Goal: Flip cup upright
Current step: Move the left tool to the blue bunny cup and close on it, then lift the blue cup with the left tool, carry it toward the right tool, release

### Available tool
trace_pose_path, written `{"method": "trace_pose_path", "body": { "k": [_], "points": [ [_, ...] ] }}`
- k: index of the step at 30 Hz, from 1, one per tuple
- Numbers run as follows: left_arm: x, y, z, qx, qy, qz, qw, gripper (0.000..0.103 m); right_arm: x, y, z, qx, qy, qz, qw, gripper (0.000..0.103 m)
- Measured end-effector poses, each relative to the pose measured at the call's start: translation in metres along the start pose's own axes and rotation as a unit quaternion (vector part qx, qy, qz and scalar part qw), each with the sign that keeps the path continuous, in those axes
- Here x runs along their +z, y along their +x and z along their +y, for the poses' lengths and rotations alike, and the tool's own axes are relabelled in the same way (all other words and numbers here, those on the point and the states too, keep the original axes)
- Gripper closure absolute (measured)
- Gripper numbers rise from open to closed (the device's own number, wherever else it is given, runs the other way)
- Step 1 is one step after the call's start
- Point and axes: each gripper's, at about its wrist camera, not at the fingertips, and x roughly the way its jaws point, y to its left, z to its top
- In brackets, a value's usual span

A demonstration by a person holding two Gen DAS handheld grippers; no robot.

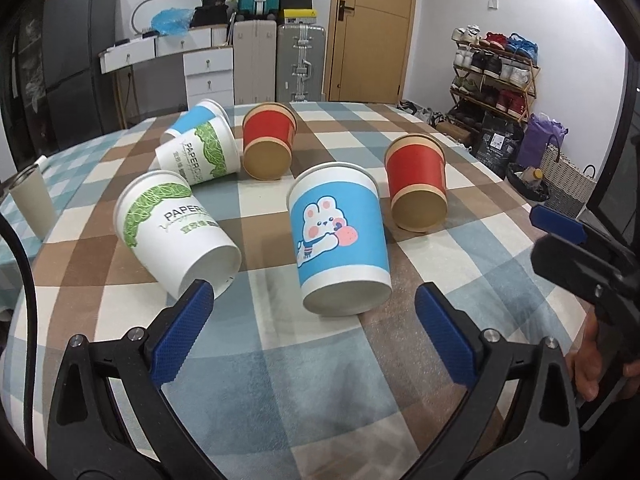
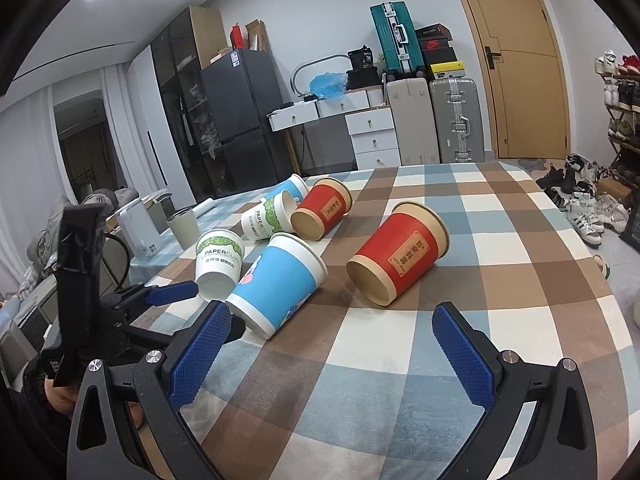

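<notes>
Left wrist view: left gripper [image 1: 314, 328] hangs low over checked tablecloth [image 1: 280, 360], jaws wide, nothing between pads; aimed at gap just in front of bunny cup.
Right wrist view: right gripper [image 2: 332, 344] also jaws wide, empty, near table edge; nearest red cup lies just ahead.
Bunny cup [image 1: 340, 240]: blue w/ rabbit print, on its side, base toward left cam, mouth away. Closest to left gripper, prob the 1st target.
Green-leaf cup [image 1: 176, 232]: on its side just left of bunny cup, base beside left pad of left gripper.
Red cup [image 1: 418, 184]: on its side, right of bunny cup, base toward cam.
Far group: 2nd green-leaf cup [image 1: 200, 152], 2nd blue cup [image 1: 196, 118], 2nd red cup [image 1: 268, 144], all lying down, bunched together.
Progress: 0 of 6 upright as far as seen; no cup gripped yet.
Left to do: close on a cup wall, lift, rotate mouth-up, set down; repeat if all are meant.
</notes>
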Motion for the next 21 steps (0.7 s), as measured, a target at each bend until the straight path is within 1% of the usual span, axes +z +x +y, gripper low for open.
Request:
{"method": "trace_pose_path", "body": {
  "k": [3, 6, 8, 10, 12, 14, 15, 16, 17, 21],
  "points": [
    [0.006, 0.011, -0.001, -0.007, -0.005, 0.007, 0.9999, 0.005, 0.000, 0.000, -0.001, -0.002, 0.000, 0.000, 1.000, 0.000],
    [0.009, 0.021, -0.004, -0.017, -0.009, 0.027, 0.9995, 0.014, 0.000, 0.000, -0.001, -0.002, 0.000, 0.001, 1.000, 0.000],
    [0.010, 0.026, -0.004, -0.017, -0.014, 0.035, 0.9991, 0.017, 0.000, 0.000, -0.001, 0.000, 0.000, 0.000, 1.000, 0.000],
    [0.011, 0.028, -0.004, -0.023, -0.017, 0.038, 0.9989, 0.020, 0.000, 0.001, 0.000, 0.001, -0.002, 0.001, 1.000, 0.000],
    [0.012, 0.029, -0.005, -0.026, -0.017, 0.037, 0.9988, 0.021, -0.001, 0.002, 0.000, 0.000, -0.003, 0.000, 1.000, 0.000],
    [0.012, 0.031, -0.005, -0.032, -0.017, 0.039, 0.9986, 0.029, -0.001, 0.002, 0.001, 0.001, -0.004, 0.001, 1.000, 0.000],
    [0.013, 0.032, -0.006, -0.034, -0.017, 0.041, 0.9984, 0.035, -0.001, 0.003, 0.001, 0.002, -0.003, 0.001, 1.000, 0.000],
    [0.013, 0.033, -0.006, -0.037, -0.016, 0.043, 0.9983, 0.044, -0.001, 0.003, 0.001, 0.003, -0.004, 0.003, 1.000, 0.000],
    [0.013, 0.033, -0.007, -0.040, -0.016, 0.044, 0.9981, 0.049, -0.002, 0.003, 0.001, 0.003, -0.004, 0.003, 1.000, 0.000],
    [0.011, 0.031, -0.006, -0.043, -0.019, 0.041, 0.9981, 0.049, -0.003, 0.003, 0.003, 0.004, -0.006, 0.004, 1.000, 0.000]
  ]
}}
